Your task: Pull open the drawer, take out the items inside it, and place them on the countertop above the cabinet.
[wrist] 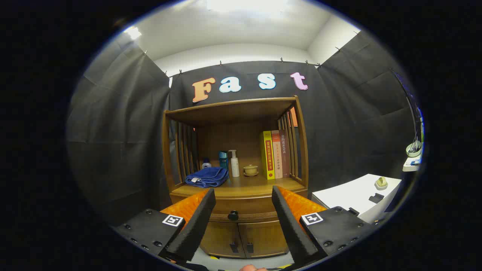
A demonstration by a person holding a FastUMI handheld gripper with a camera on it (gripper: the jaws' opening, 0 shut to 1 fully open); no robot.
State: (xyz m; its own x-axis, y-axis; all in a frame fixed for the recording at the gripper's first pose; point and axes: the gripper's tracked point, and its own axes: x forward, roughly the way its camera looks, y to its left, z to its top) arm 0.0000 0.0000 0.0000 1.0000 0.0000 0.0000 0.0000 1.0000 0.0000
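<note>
A wooden cabinet (235, 158) stands ahead against the booth wall. Its drawer (244, 210) is closed, with a dark round knob (233, 215) showing in the gap between my fingers. My gripper (244, 195) is open, holds nothing, and is some way short of the drawer front. The countertop (244, 186) above the drawer carries a folded blue towel (207, 177), a white pump bottle (234, 163), a small yellow lidded cup (250, 169) and three upright books (275, 154). What lies inside the drawer is hidden.
Two lower cabinet doors (241, 239) with dark handles sit under the drawer. A white table (354, 195) stands to the right, with a small yellowish object (381, 183) and a dark item (375, 198) on it. Slatted sides and a top shelf enclose the countertop.
</note>
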